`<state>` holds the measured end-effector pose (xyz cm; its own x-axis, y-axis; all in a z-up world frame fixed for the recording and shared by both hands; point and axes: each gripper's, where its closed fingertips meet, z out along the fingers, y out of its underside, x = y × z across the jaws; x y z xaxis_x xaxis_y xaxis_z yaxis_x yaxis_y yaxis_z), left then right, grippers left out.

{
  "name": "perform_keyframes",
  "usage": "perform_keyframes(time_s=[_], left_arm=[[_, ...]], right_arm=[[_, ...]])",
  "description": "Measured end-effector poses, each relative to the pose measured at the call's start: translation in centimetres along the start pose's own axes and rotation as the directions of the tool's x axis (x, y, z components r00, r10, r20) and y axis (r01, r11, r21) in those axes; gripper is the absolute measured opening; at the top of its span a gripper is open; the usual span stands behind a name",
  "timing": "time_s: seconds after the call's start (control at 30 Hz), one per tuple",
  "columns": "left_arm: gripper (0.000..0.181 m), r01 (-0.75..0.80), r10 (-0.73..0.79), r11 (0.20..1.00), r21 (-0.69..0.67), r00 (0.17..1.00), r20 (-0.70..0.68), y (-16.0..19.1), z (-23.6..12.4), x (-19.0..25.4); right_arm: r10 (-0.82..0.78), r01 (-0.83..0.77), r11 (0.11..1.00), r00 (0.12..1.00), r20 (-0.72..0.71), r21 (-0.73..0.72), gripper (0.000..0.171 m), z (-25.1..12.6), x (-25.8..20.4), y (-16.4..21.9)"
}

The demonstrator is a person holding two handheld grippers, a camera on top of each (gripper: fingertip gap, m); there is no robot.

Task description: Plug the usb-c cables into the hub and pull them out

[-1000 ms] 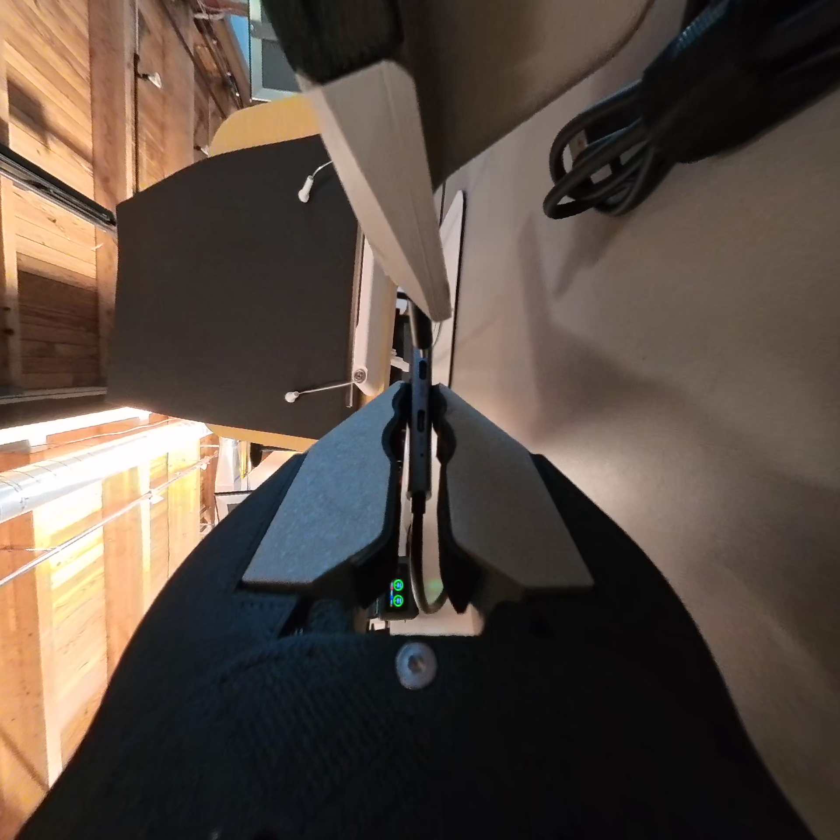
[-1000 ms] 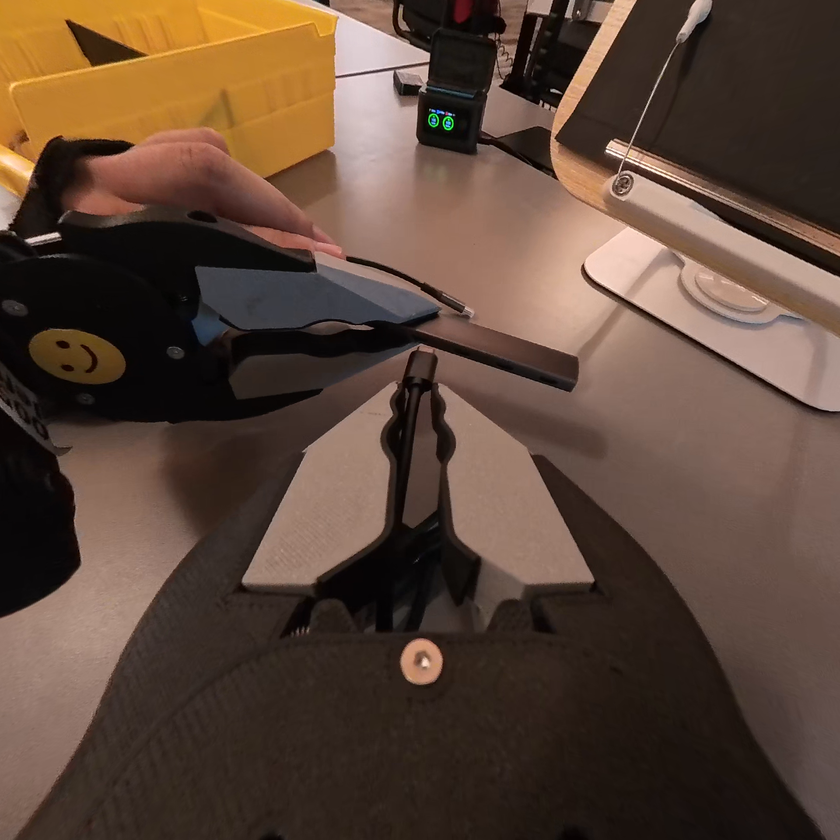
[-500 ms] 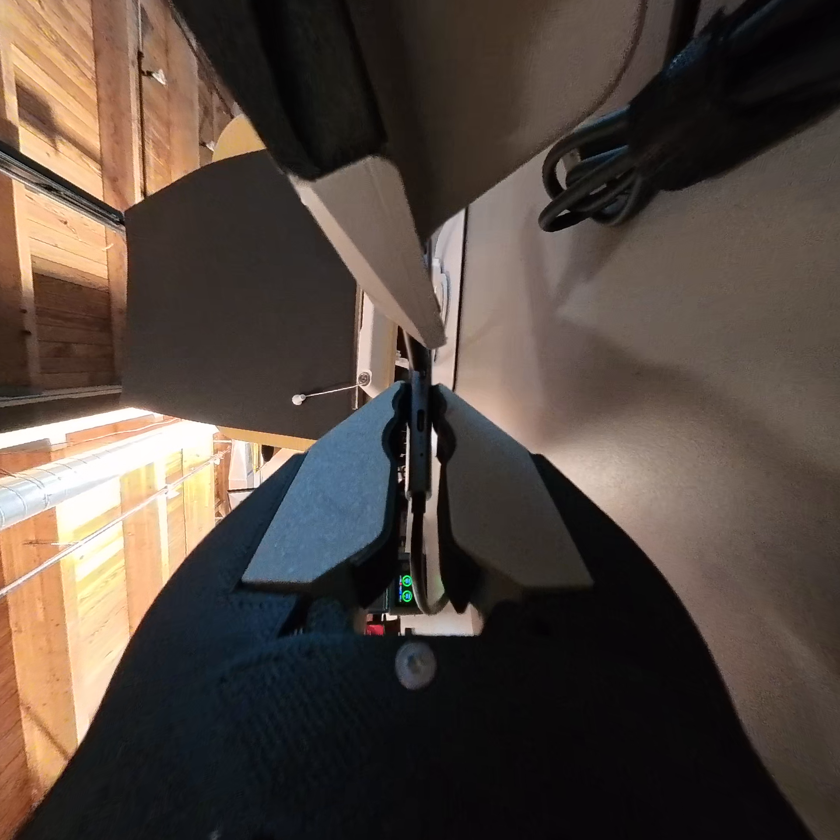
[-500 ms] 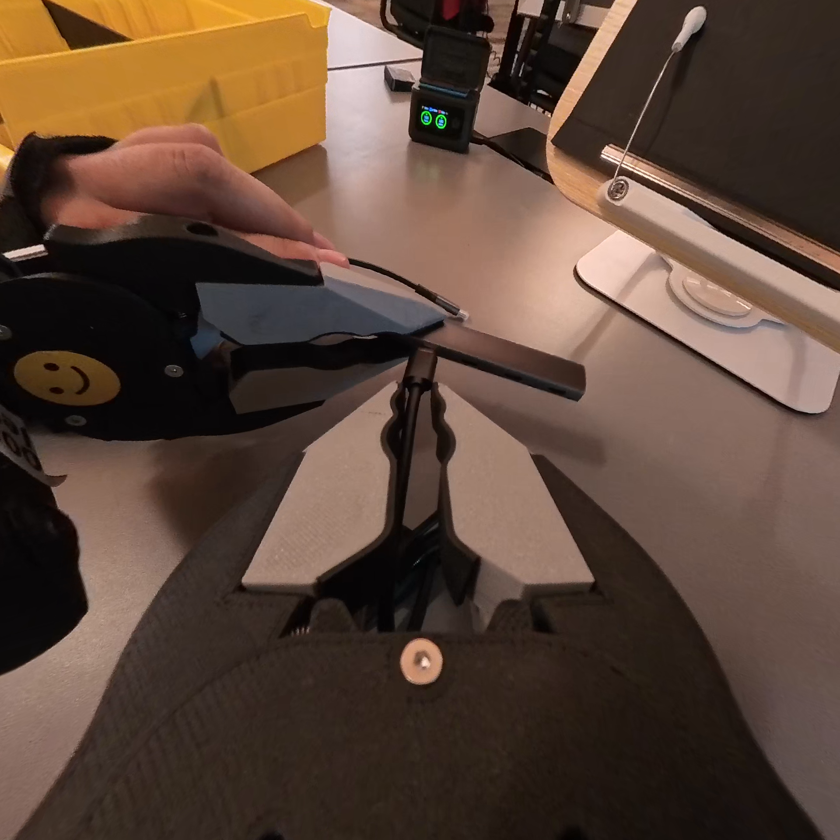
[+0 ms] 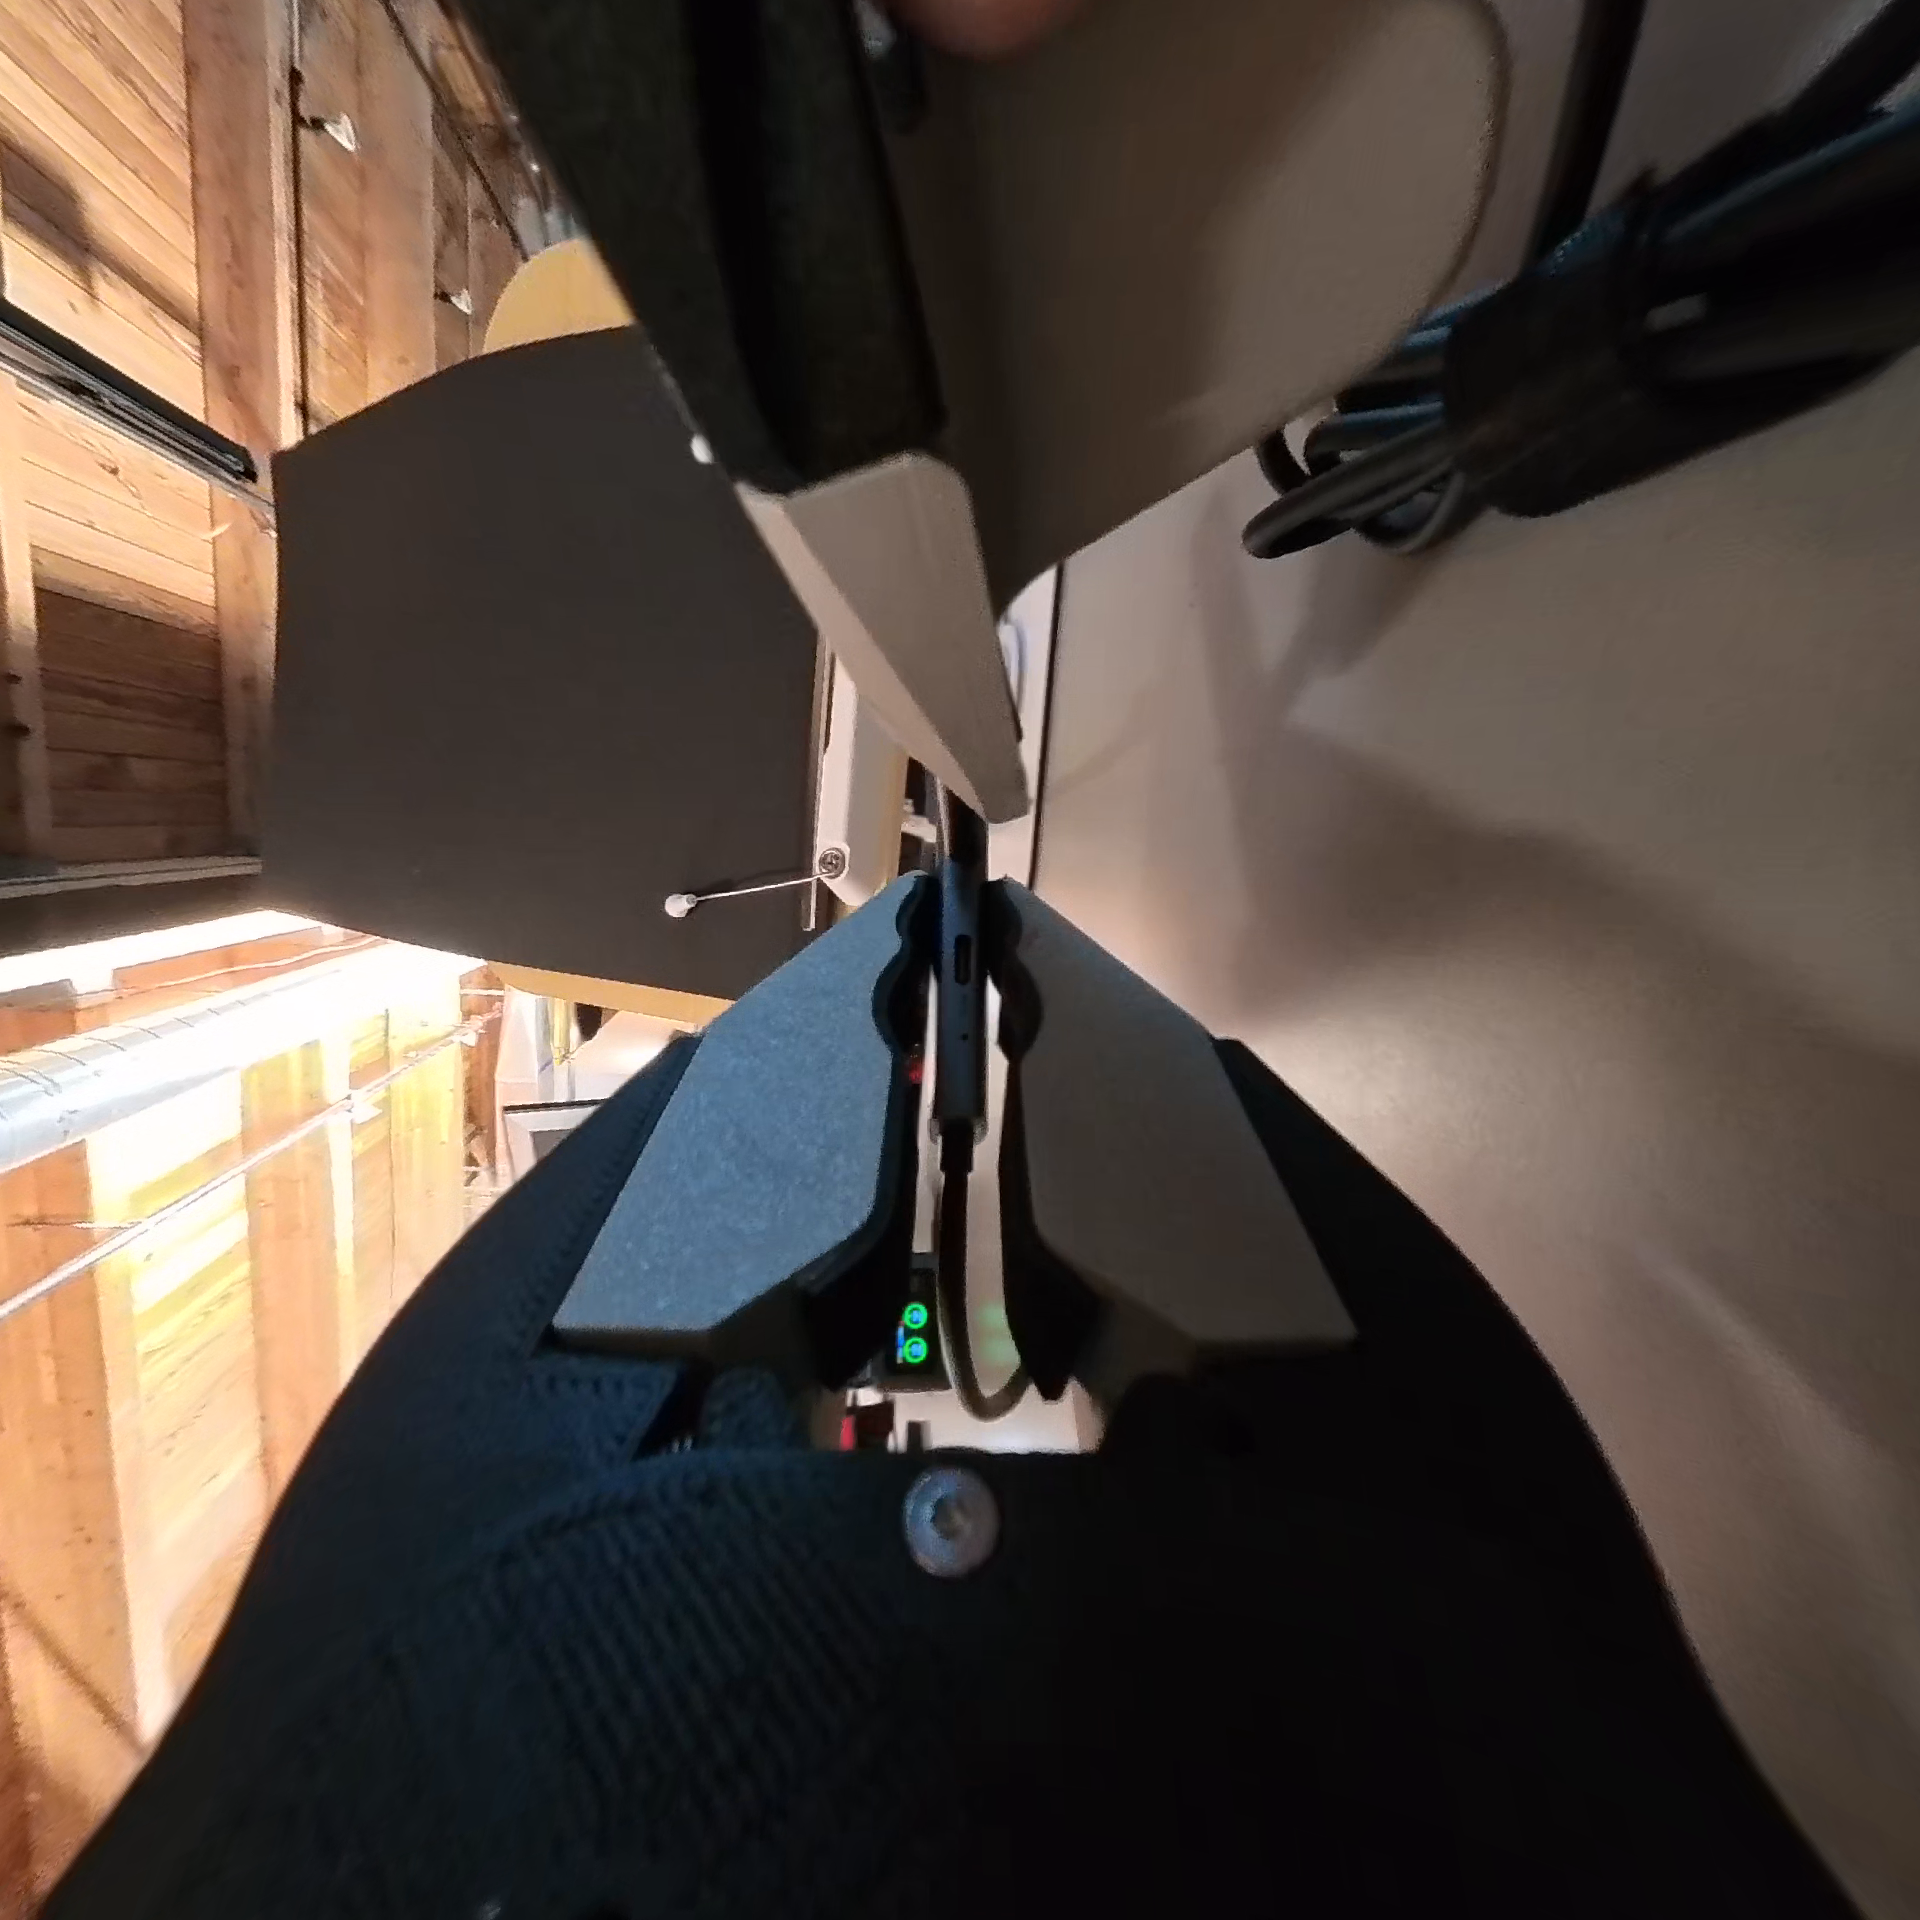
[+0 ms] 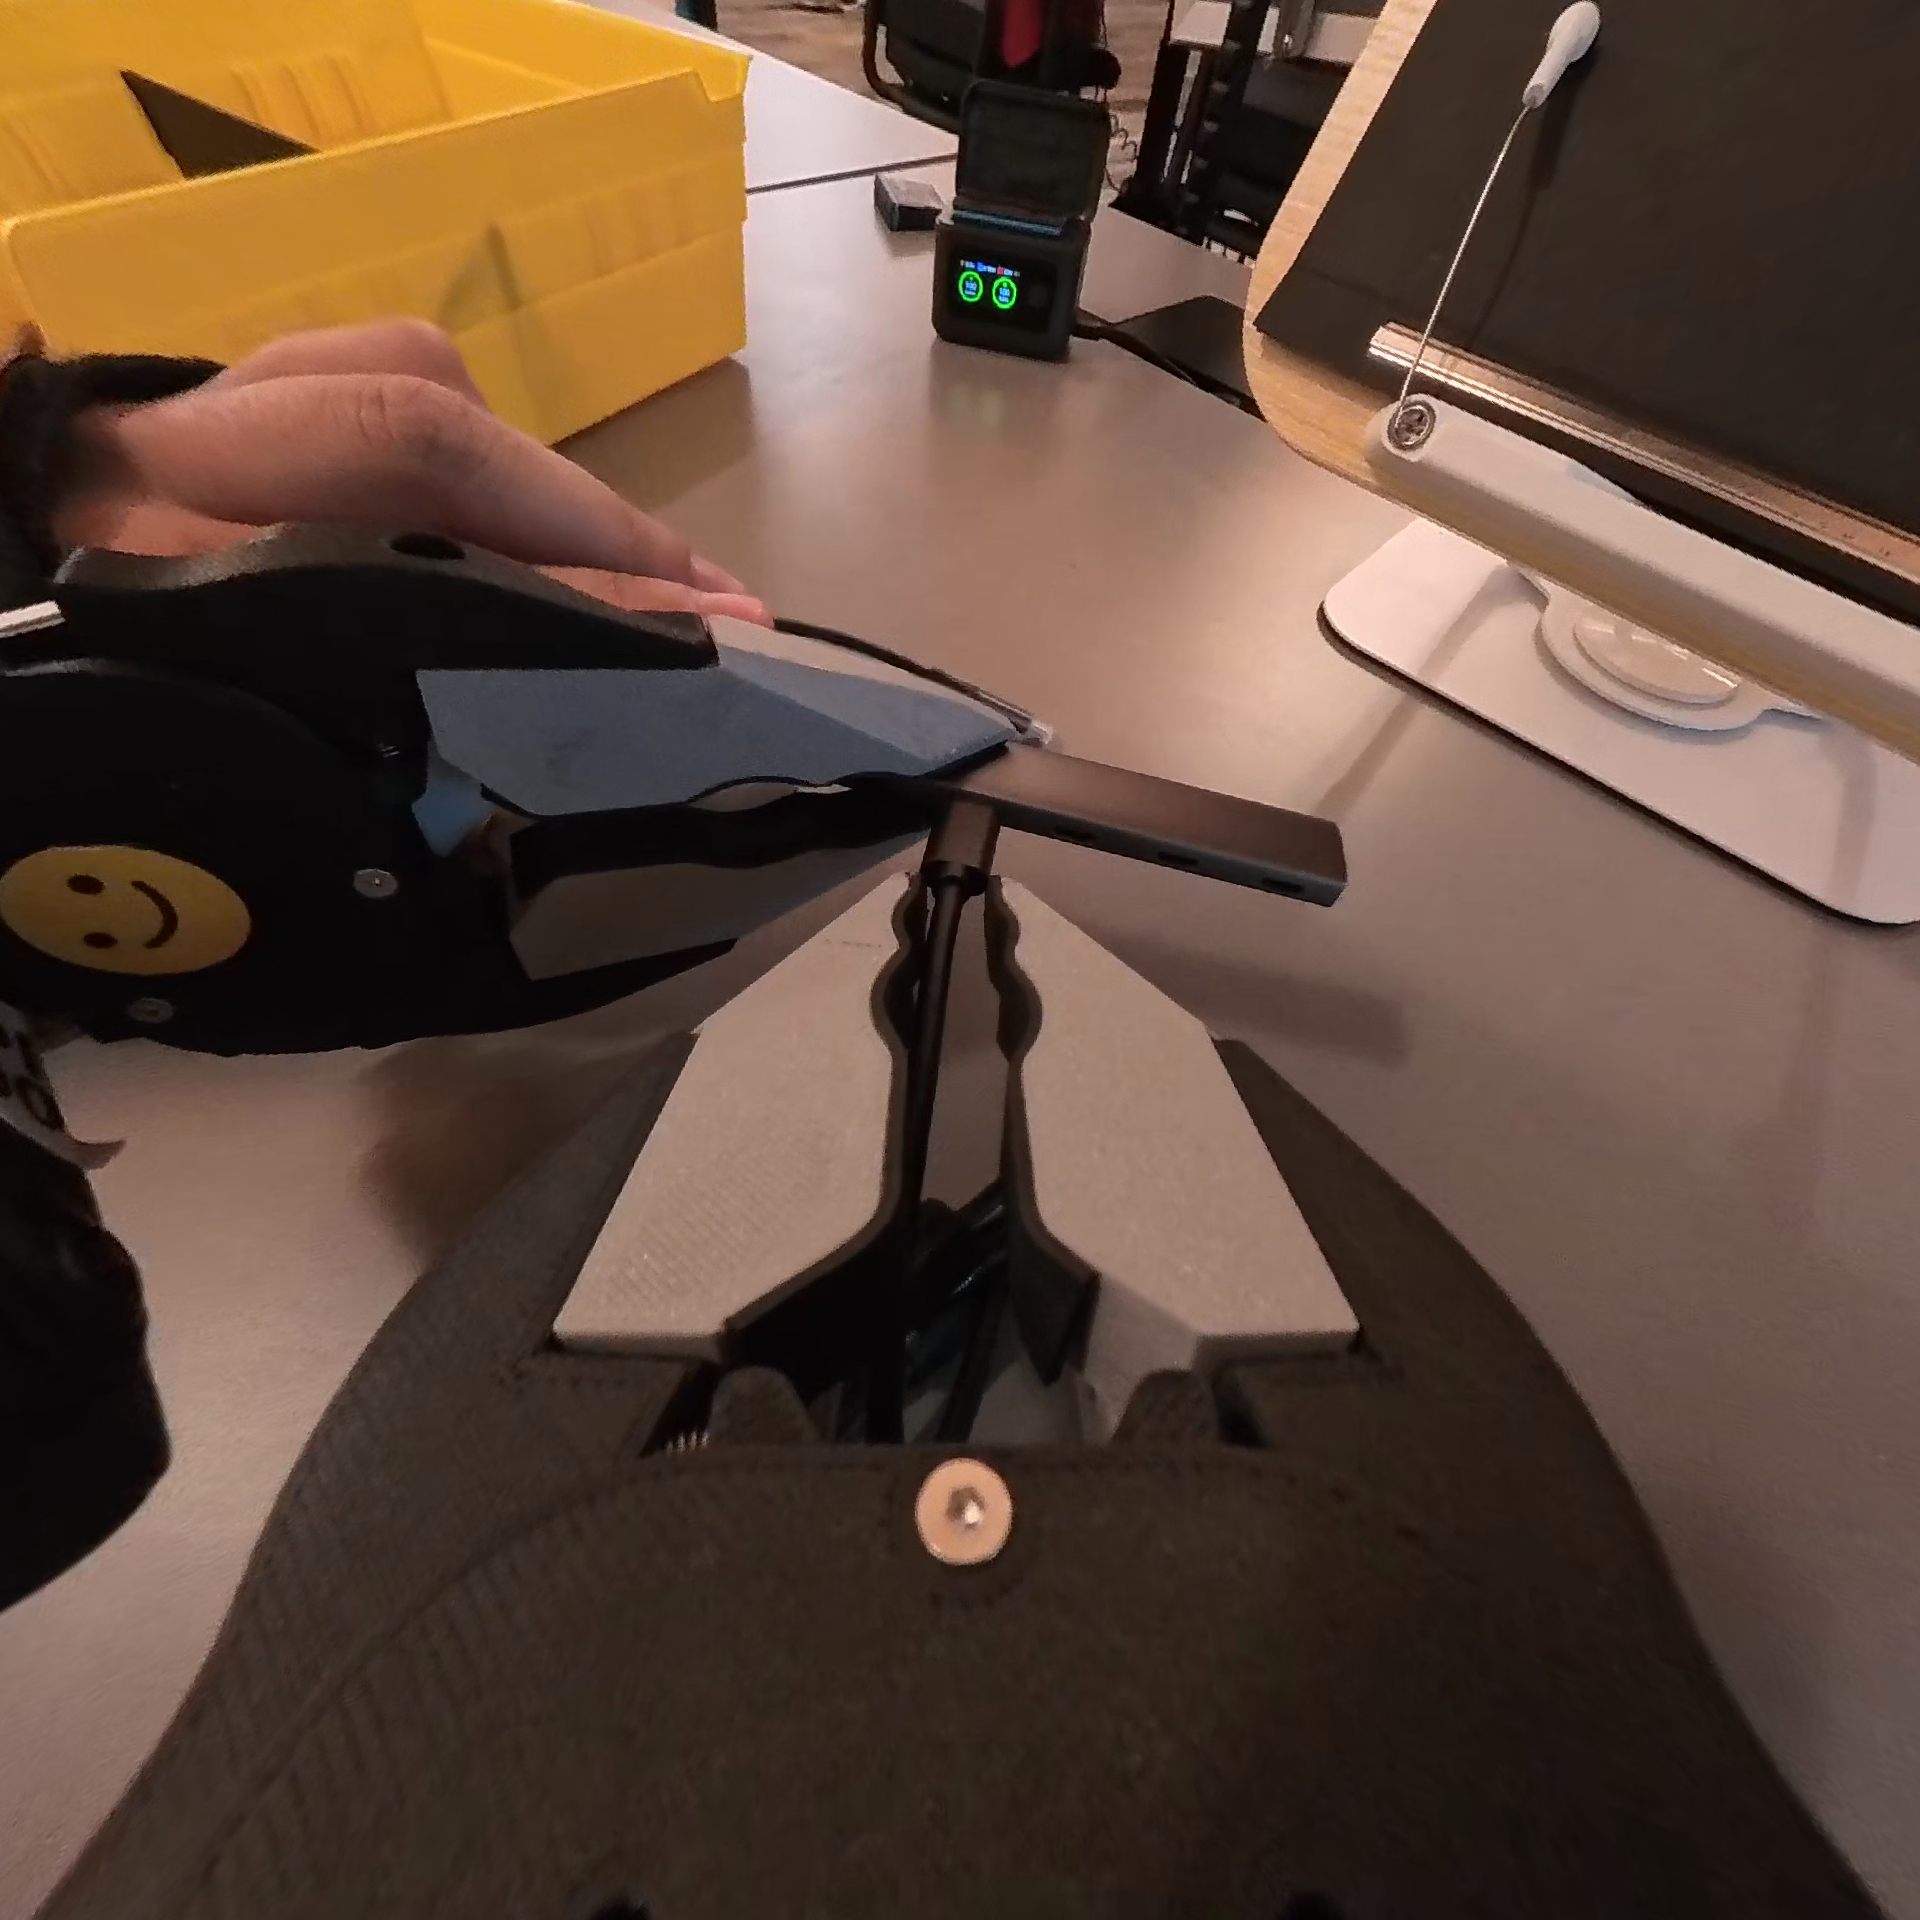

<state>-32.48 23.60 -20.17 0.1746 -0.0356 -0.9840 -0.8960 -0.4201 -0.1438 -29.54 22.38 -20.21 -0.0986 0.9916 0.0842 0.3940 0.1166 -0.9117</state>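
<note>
Left gripper [image 6: 935,800] jaws clamp the slim, rigid dark-grey metal hub [image 6: 1153,821]; right gripper [image 6: 951,904] pinches the floppy black USB-C cable [image 6: 930,997] behind its stiff plug, the better hold.

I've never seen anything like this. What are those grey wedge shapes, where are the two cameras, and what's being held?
No robot here: a person holds a two-finger gripper in each hand, with a camera on each looking along its fingers. The grey wedges are those fingers.

The right wrist view shows the right gripper shut on a black usb-c cable, whose plug meets the side of the slim dark hub. The left gripper, under the person's hand, clamps that hub above the grey table.

The left wrist view is turned sideways: the left gripper pinches the hub edge-on.

Also there: a yellow bin, a small device with green lights and a board on a white stand.
</note>
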Motion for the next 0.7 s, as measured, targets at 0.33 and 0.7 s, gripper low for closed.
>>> perform_keyframes(time_s=[0.33, 0.7], left_arm=[[0.006, -0.032, 0.032, 0.999, 0.004, 0.999, -0.031, -0.3, -0.1, 1.0], [0.005, -0.06, 0.059, 0.998, -0.014, 0.996, -0.067, -0.4, -0.2, 2.0]], right_arm=[[0.008, -0.007, 0.999, 1.0, 0.022, -0.051, 0.008, 0.1, -0.1, 0.8], [0.011, -0.007, 0.996, 0.999, 0.039, -0.093, 0.008, 0.4, -0.2, 1.5]])
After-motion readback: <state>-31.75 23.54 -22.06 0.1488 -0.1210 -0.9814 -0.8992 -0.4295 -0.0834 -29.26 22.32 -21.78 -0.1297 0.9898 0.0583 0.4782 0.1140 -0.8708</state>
